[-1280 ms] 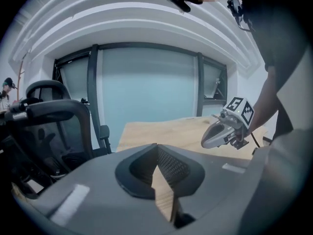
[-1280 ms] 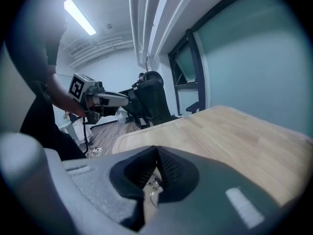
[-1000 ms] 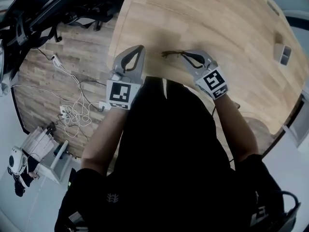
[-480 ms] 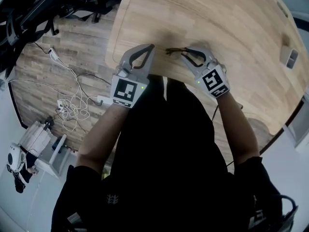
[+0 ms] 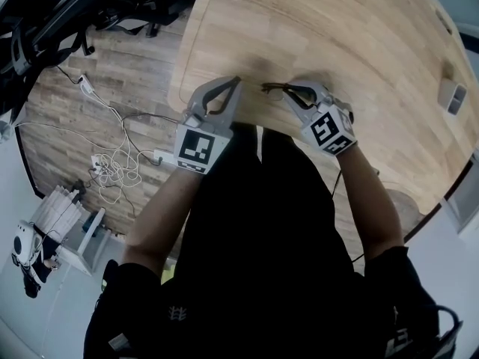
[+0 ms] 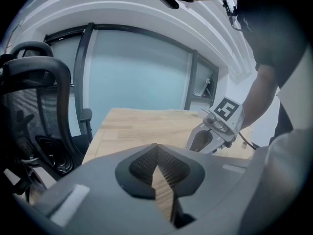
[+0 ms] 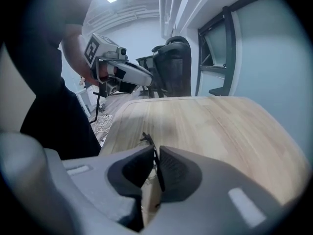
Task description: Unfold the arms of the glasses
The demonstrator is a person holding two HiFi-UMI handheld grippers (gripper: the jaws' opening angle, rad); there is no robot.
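The dark thin-framed glasses (image 5: pixel 274 88) hang just above the near edge of the wooden table (image 5: pixel 337 28). My right gripper (image 5: pixel 289 89) has them by the right end, and its jaws are closing. In the right gripper view a thin dark arm of the glasses (image 7: pixel 147 140) runs between the pads of that gripper (image 7: pixel 156 152) and sticks out ahead. My left gripper (image 5: pixel 237 81) is shut and empty, its tip a short way left of the glasses. In the left gripper view its jaws (image 6: pixel 157 150) meet, and the right gripper (image 6: pixel 211 135) shows ahead to the right.
A black office chair (image 6: pixel 34 106) stands left of the table. Cables (image 5: pixel 112 172) lie on the wooden floor beside the table's left edge. A small white object (image 5: pixel 453 94) sits at the table's far right. The left gripper (image 7: pixel 126 72) shows at upper left in the right gripper view.
Both grippers have come down toward the table's near edge. The right one has rolled while keeping the glasses. The left tip has drawn nearer to the glasses.
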